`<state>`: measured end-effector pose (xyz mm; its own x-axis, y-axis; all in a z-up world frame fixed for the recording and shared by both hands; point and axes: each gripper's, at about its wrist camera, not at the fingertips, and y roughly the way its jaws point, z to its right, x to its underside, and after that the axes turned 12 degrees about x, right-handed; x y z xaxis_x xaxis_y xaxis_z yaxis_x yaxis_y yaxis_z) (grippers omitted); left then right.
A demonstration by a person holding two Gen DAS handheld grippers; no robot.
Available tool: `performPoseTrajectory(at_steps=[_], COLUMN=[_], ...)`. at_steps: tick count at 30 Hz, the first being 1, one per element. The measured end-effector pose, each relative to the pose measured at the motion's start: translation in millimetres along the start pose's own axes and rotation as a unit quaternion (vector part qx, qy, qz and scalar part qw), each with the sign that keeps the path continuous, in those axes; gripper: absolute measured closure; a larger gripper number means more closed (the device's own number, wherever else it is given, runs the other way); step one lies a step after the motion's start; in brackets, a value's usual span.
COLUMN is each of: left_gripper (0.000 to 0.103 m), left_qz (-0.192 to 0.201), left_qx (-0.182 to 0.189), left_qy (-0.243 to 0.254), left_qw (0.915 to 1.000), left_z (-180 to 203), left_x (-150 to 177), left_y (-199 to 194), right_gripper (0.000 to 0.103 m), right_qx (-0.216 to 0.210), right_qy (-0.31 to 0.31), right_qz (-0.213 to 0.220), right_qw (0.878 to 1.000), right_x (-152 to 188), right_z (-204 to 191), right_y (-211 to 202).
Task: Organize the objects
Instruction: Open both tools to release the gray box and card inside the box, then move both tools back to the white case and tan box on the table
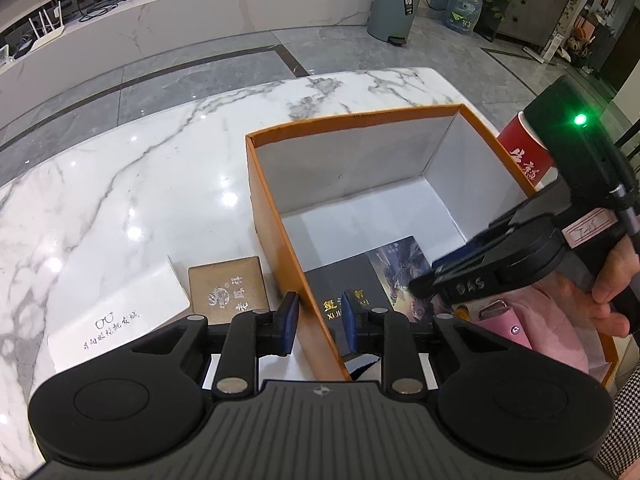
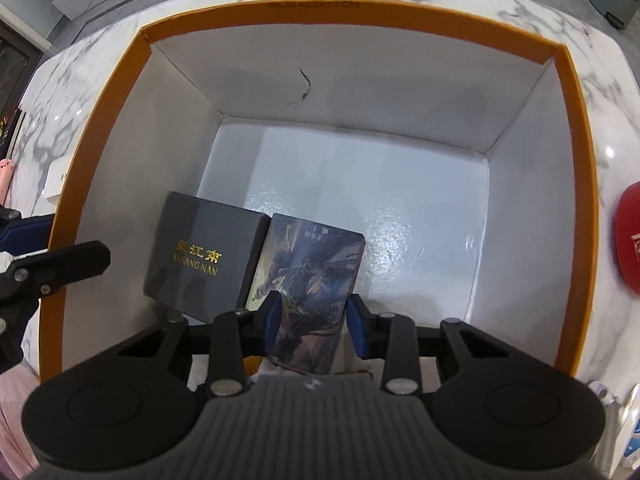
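Inside orange box (image 2: 576,128), 6 o'clock: right gripper (image 2: 314,320) clamps illustrated card box (image 2: 316,276) by long edges; stiff, light, glossy-slippery. Left gripper (image 1: 320,320) unclenched, straddling box wall.

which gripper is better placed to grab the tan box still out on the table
Left. The left gripper straddles the orange box wall, open, with the tan box just beside it; the right gripper is inside the orange box around the illustrated box.

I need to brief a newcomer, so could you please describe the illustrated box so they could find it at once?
Find the orange box with white inner walls on the marble table. On its floor, at the near end, two flat boxes lie side by side. The illustrated box, between the right gripper fingers, bears a painted figure; the dark box beside it has only gold lettering.
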<state>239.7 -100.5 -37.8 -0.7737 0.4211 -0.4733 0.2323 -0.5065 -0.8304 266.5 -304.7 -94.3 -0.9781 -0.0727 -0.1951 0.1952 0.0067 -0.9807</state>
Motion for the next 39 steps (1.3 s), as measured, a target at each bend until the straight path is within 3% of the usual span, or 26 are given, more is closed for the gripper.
performPoseTrajectory(at_steps=[2,5,8,15,29,37,39], left_gripper=[0.074,0.074,0.074,0.074,0.074,0.074,0.074], left_qz=[0.006,0.014,0.023,0.036,0.053,0.07,0.069], left_qx=[-0.001,-0.002,-0.005,0.006,0.023,0.022,0.014], left_qy=[0.001,-0.002,-0.01,-0.017,0.007,0.054,0.072], left_qw=[1.0,0.9999,0.9997,0.9992,0.9983,0.9958,0.9949], left_z=[0,-2,-5,-11,-12,-30,-38], left_x=[-1,-2,-4,-1,1,7,12], left_y=[-3,-5,-9,-17,-37,-83,-92], right_gripper=[0.073,0.073,0.073,0.073,0.078,0.072,0.066], right_qx=[0.011,-0.024,-0.025,-0.013,-0.009,-0.002,-0.013], right_qy=[-0.005,0.021,0.027,0.016,-0.004,-0.018,-0.028], right_qz=[0.024,0.055,0.079,0.098,0.085,0.178,0.197], right_qw=[1.0,0.998,0.996,0.995,0.996,0.984,0.98], right_x=[-3,-9,-17,-25,-26,-13,-11], right_z=[-1,-1,-16,-42,-57,-55,-56], right_y=[-10,-27,-24,-12,-7,-72,-89])
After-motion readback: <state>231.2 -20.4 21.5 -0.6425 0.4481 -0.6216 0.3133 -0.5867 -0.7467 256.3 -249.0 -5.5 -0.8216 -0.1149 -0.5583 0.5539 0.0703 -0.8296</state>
